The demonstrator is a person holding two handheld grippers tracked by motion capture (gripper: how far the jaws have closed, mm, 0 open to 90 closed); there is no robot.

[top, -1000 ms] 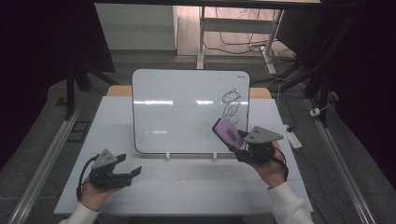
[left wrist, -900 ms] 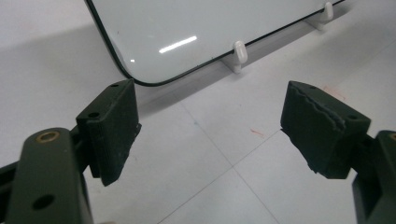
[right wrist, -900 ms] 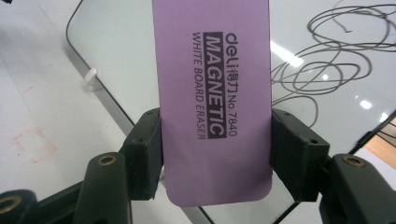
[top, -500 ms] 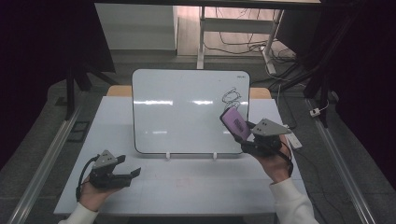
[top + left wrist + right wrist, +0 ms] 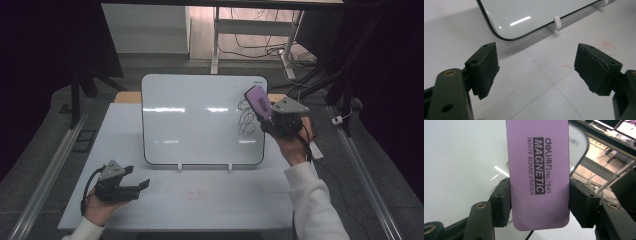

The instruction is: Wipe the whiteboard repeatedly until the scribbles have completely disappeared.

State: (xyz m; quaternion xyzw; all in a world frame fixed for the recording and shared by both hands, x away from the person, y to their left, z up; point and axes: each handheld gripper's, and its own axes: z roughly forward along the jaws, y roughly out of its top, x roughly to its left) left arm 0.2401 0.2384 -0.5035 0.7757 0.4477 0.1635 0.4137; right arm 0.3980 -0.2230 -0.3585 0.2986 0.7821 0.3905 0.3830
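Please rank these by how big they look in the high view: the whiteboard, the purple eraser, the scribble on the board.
1. whiteboard, by far the largest.
2. scribble.
3. purple eraser, held by the right gripper.
The last two look close, and the eraser is raised nearer the camera, so their order is unsure.

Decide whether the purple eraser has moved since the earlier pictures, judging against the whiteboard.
Yes. The purple eraser, clamped in the right claw, has risen from near the whiteboard's lower right toward the scribble near its upper right corner.
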